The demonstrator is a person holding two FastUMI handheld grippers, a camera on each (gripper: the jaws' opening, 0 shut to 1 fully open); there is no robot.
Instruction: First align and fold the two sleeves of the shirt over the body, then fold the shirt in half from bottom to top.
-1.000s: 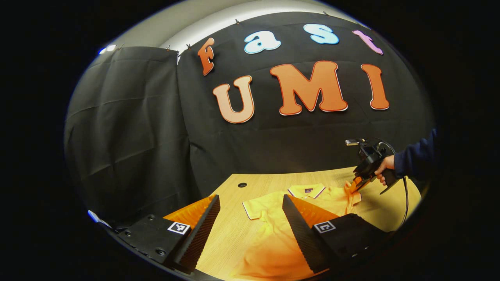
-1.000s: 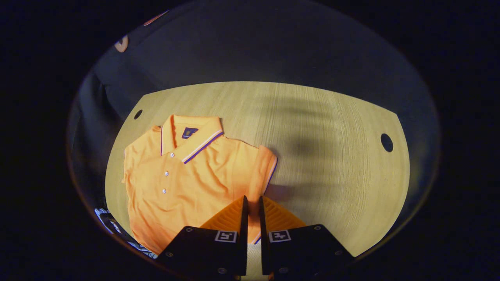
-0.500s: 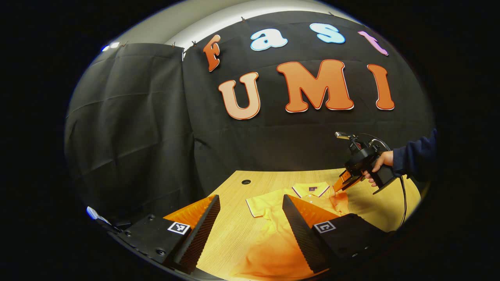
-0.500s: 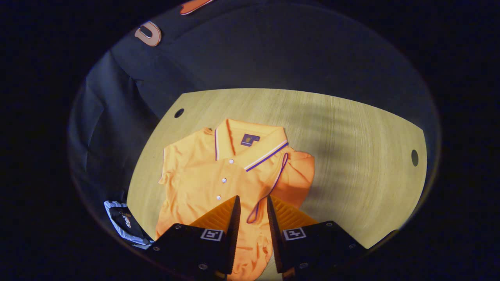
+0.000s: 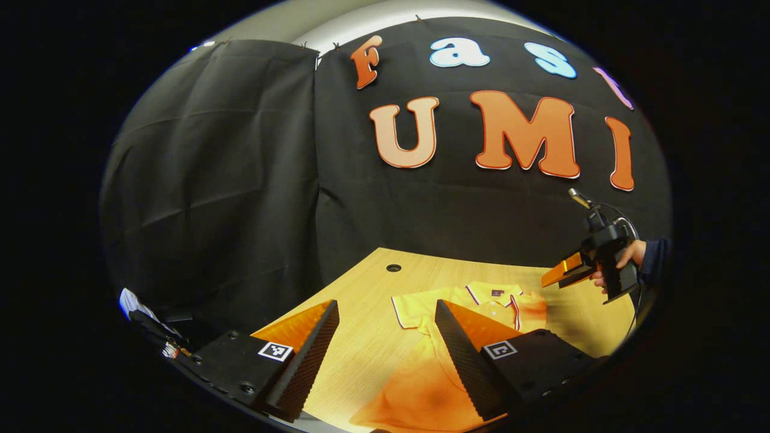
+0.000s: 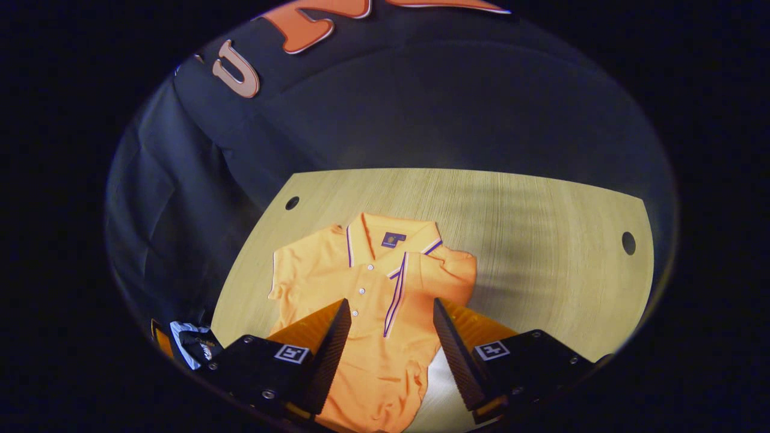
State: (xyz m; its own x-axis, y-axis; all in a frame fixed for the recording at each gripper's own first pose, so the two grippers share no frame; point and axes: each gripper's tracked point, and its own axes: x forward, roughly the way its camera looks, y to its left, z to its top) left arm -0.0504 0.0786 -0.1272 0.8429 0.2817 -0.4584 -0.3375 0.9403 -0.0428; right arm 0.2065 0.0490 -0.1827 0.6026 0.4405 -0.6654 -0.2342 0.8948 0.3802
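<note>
Right gripper (image 6: 388, 325): jaws wide, nothing between them, held up off the desk (image 6: 541, 240). Directly ahead of the jaws and partly under them lies the orange polo shirt (image 6: 367, 337), flat, front up, collar (image 6: 391, 237) at the far end. Sleeve on the right-jaw side (image 6: 439, 276) is folded in over the chest, its striped cuff lying along the button placket, so that fold looks done and the open jaws fit a release. Sleeve on the left-jaw side (image 6: 292, 276) lies out flat, unfolded. That one is likely the next target. Hem passes under the jaws; can't tell how it lies.

Left gripper (image 5: 385, 337): jaws wide, empty, hovering above the near desk edge. Shirt body sits between and beyond its jaws, the unfolded sleeve just past the gap, a sensible standby spot for grabbing it. Farther off, past the right jaw, a hand (image 5: 625, 258) in a dark sleeve holds the right gripper in the air above the folded shoulder. Beyond the collar, bare desk with a cable hole (image 5: 394, 267), then the black cloth wall (image 5: 240, 180).
</note>
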